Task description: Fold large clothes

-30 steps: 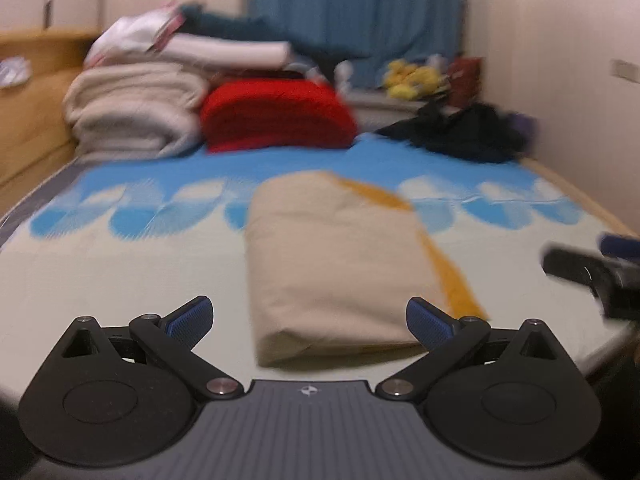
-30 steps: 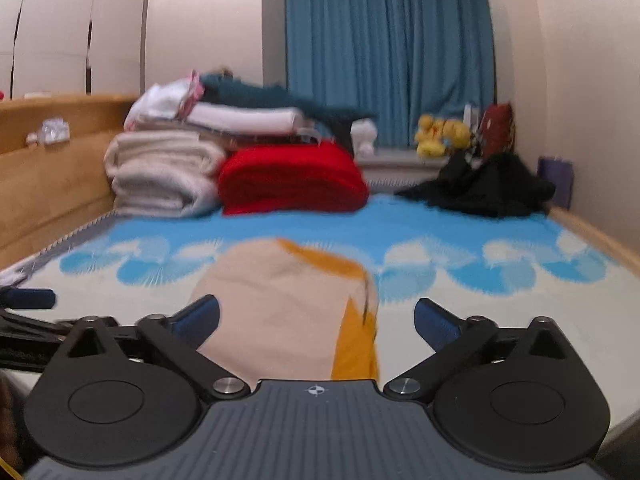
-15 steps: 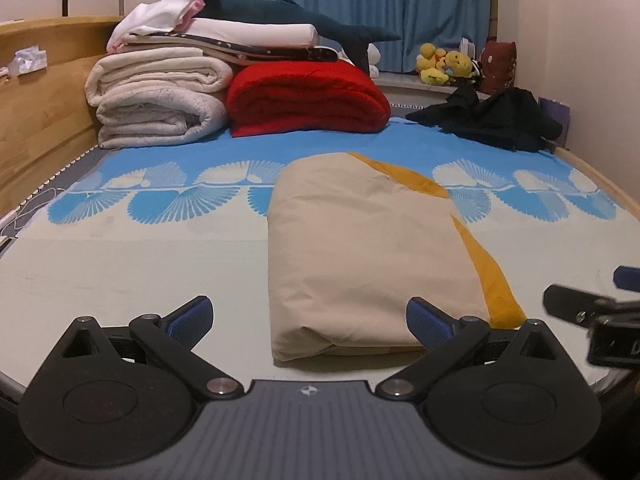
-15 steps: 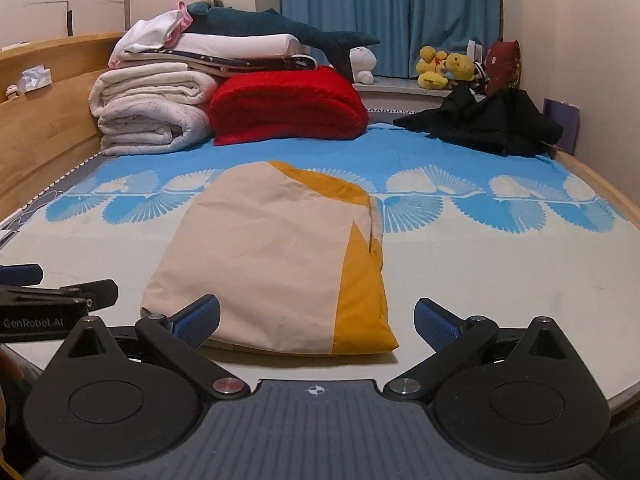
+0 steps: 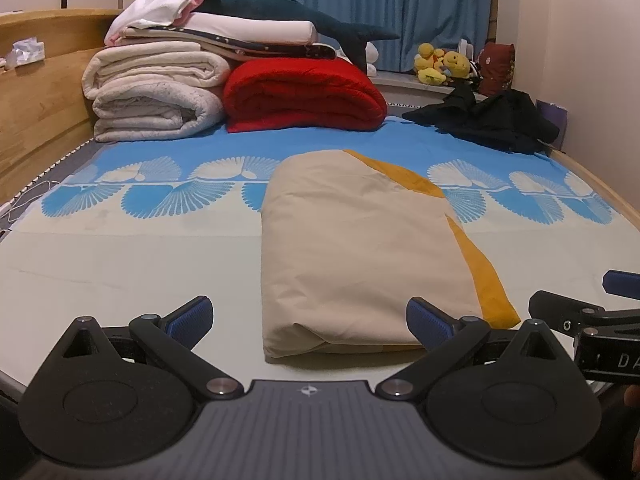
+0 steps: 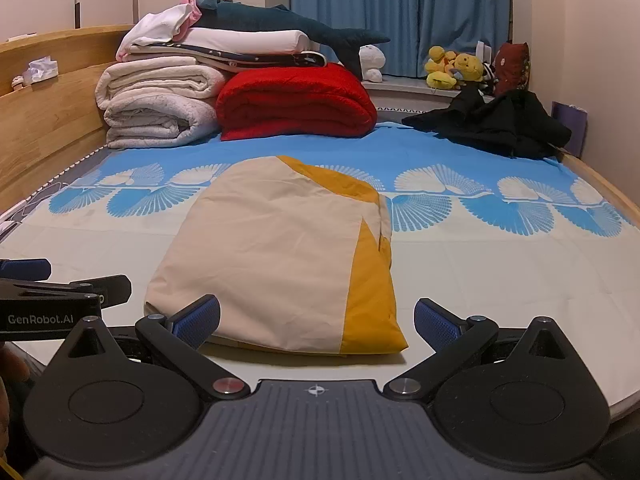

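A folded beige cloth bundle with a mustard-yellow band down its right side (image 5: 360, 248) lies flat on the near half of the bed with a cream and blue fan-pattern sheet (image 5: 120, 248). Its long axis runs away from the cameras toward the far end of the bed, the thick folded edge nearest the grippers and the narrower end pointing at the folded red fleece blanket (image 5: 304, 94). In the right wrist view the same bundle (image 6: 276, 252) sits left of centre with the yellow strip on its right edge.

The left gripper (image 5: 310, 318) hovers just short of the bundle's near edge, its blue-padded fingers (image 5: 192, 316) spread wide and holding nothing. The right gripper (image 6: 318, 320) is likewise spread wide and empty, at the bundle's near right corner.

Against the frames of a second ago, which were blurred and looked from slightly higher, both views are now sharp and level; since half a second ago almost nothing has shifted, and the bundle lies in the same place.

At the far end, stacked white rolled quilts (image 5: 156, 92) sit beside the red blanket, and a black heap of clothing (image 5: 492, 120) lies at the far right.
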Available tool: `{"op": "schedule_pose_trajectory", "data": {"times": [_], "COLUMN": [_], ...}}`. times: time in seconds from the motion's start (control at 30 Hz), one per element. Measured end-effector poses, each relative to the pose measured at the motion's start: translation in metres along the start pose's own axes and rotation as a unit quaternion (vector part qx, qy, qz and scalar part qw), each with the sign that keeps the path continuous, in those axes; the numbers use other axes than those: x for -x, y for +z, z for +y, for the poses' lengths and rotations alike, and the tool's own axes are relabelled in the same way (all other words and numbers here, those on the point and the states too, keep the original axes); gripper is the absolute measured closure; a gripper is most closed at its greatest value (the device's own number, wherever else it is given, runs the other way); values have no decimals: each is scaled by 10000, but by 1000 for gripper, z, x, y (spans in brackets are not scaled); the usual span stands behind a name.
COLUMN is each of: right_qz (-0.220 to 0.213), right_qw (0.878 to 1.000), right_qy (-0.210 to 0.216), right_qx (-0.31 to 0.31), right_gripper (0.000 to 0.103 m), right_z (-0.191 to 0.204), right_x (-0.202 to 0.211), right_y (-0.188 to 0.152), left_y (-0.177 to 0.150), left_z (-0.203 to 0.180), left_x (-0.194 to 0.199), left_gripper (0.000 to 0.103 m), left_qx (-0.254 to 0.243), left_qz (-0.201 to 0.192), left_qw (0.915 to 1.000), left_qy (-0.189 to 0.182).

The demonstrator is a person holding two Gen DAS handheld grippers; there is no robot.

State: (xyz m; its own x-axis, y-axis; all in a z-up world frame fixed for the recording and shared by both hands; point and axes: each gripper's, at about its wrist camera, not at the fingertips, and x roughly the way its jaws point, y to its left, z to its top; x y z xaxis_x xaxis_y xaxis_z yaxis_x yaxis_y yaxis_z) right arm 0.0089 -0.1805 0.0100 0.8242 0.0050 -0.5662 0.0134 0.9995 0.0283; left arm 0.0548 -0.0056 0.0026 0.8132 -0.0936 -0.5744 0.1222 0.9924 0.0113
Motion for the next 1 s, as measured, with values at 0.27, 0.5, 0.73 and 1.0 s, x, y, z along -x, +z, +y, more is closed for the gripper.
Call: {"op": "schedule_pose_trajectory", "data": {"times": [0.27, 0.5, 0.73, 1.0], "right_qz": [18, 8, 7, 10], "right_qw": [10000, 10000, 10000, 10000], "right_qy": [13, 14, 35, 50], "right_qx": [14, 7, 13, 18], "right_gripper": [1, 1, 1, 1], "right_z": [0, 0, 1, 3], "right_x": [2, 1, 3, 3], "right_y": [0, 1, 1, 3], "left_y": [0, -1, -1, -1], "left_z": [0, 0, 0, 1], "left_x": [0, 0, 1, 2], "left_gripper": [0, 0, 0, 0], "left_qx": [7, 42, 63, 74], "left_qz": [11, 20, 30, 31], "left_qw": [10000, 10000, 10000, 10000], "left_qy": [-22, -28, -32, -52]}}
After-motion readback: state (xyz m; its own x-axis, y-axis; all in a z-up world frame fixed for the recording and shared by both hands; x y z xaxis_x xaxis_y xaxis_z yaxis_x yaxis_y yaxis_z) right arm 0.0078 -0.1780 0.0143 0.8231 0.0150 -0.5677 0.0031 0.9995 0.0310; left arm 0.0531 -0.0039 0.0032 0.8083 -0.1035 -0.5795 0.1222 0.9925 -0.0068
